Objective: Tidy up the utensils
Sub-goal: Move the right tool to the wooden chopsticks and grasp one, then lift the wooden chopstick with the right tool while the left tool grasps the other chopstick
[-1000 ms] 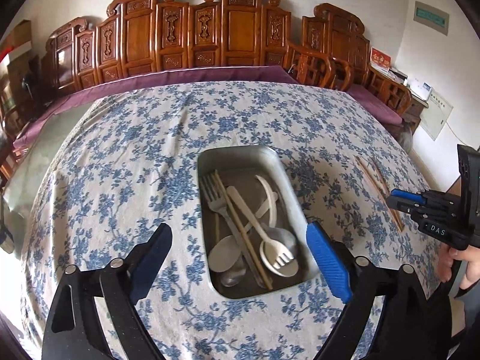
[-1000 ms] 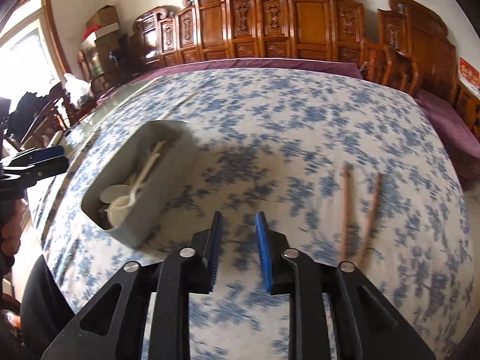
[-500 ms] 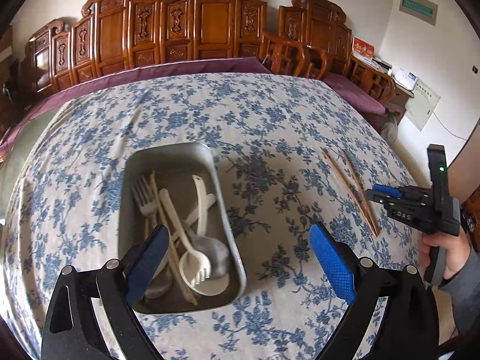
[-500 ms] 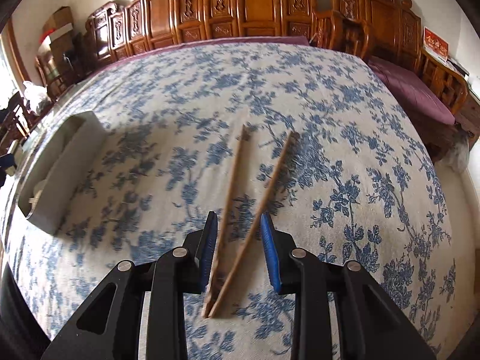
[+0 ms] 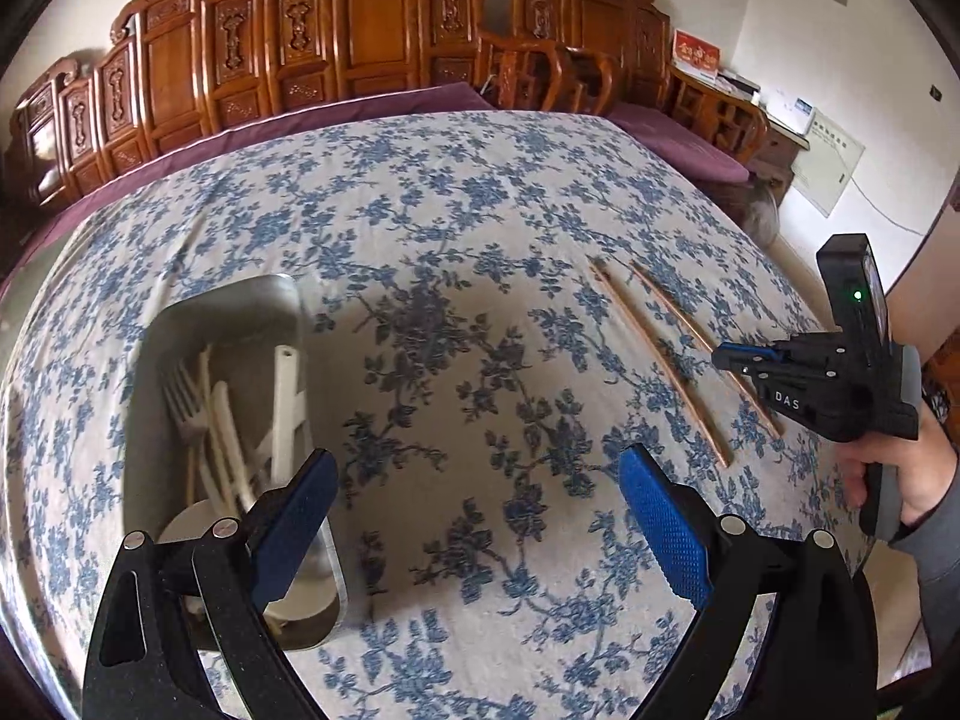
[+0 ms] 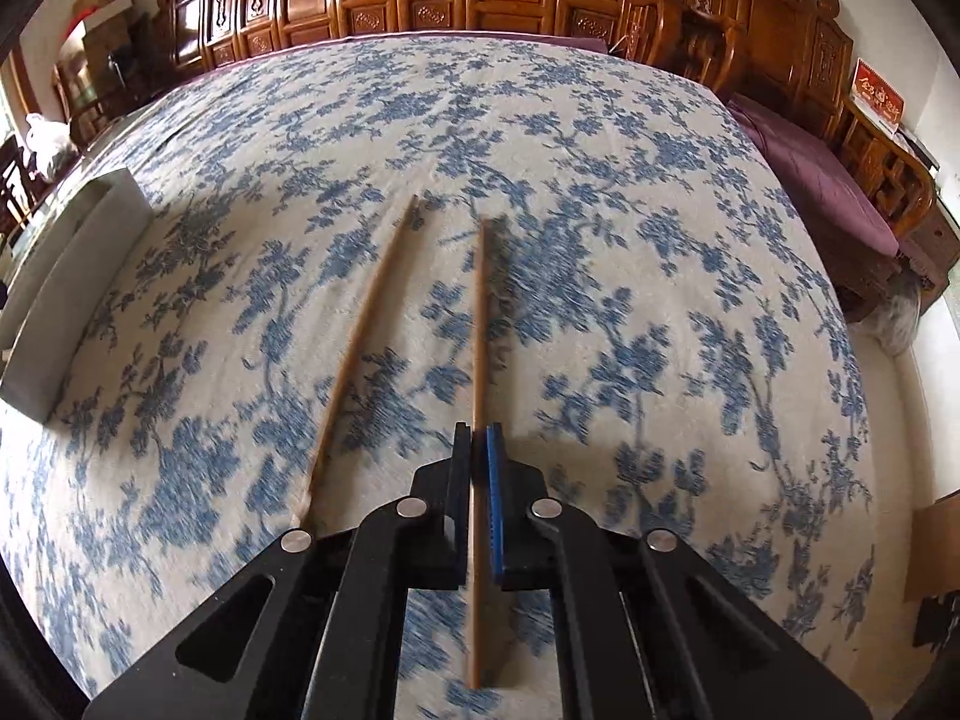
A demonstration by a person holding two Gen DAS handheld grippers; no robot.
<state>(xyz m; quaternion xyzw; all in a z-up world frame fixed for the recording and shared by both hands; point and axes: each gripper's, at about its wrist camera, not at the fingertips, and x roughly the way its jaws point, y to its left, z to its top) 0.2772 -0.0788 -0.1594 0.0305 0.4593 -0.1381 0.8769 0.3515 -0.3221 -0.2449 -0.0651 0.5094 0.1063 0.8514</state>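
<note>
Two wooden chopsticks lie on the blue-flowered tablecloth at the right. My right gripper [image 6: 478, 438] is shut on the right chopstick [image 6: 480, 324]; the left chopstick [image 6: 366, 330] lies free beside it. In the left wrist view the right gripper [image 5: 729, 355] sits over the right chopstick [image 5: 678, 309], next to the other chopstick [image 5: 654, 354]. My left gripper [image 5: 477, 480] is open and empty above the cloth, just right of the metal tray [image 5: 228, 306], which holds a fork [image 5: 183, 408], white plastic utensils [image 5: 282, 396] and a chopstick.
The tray's outer wall [image 6: 66, 276] shows at the left of the right wrist view. Carved wooden chairs [image 5: 360, 30] line the far edge of the table. A purple cushioned bench [image 6: 822, 180] stands past the right edge.
My right gripper moved onto the right chopstick and closed on it. My left gripper swung right, so the tray now lies at its left.
</note>
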